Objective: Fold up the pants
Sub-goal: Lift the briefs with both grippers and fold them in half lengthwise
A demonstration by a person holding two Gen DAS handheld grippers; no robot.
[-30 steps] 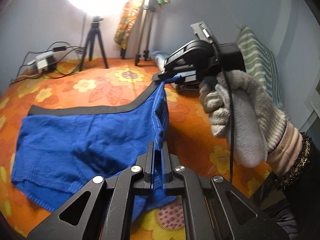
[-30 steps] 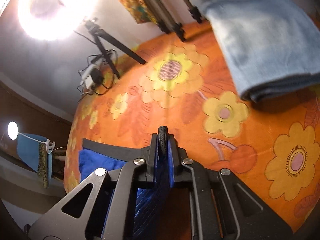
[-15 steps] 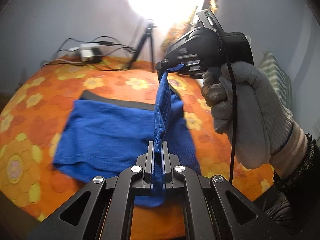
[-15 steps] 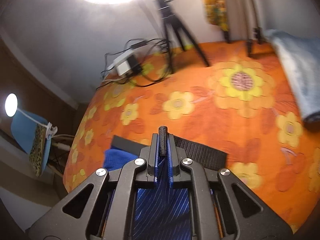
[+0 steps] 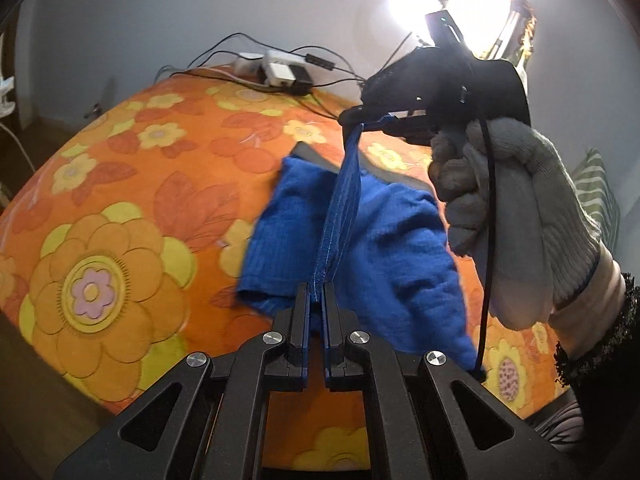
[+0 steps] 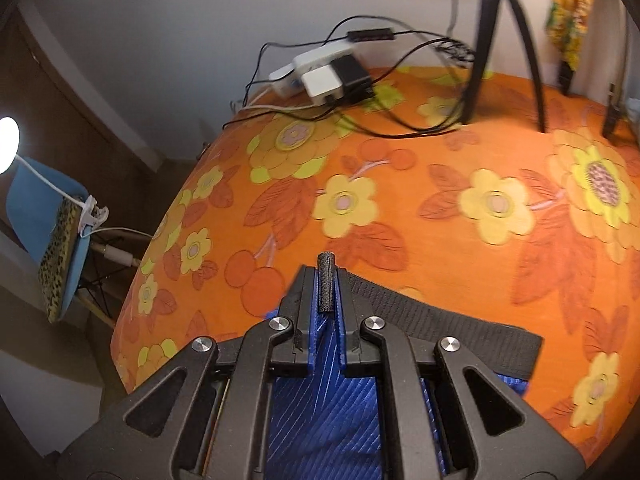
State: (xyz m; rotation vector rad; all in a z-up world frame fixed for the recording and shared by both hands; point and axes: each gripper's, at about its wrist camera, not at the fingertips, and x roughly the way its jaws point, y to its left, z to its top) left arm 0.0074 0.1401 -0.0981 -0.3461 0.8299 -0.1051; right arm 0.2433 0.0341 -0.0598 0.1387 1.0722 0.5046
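Jaws — ribbed blue pants point(image 5: 400, 236) taut

The bed point(image 6: 400, 184) wore an orange cover printed with big yellow flowers. Blue pants point(image 5: 400, 240) lay partly on it — the black waistband point(image 6: 440, 320) flat against the cover. Near the wall sat a white power strip point(image 6: 320, 72) with tangled cables, and a black tripod point(image 6: 500, 40) stood beside it.

In the right wrist view, orange floral bedspread point(image 6: 420, 216) lies bare from 10 to 2 o'clock. Toward 12, a power strip with adapters point(image 6: 324, 74) and trailing cables point(image 6: 404, 124) block the far edge; tripod legs point(image 6: 504, 44) stand at 1 o'clock.
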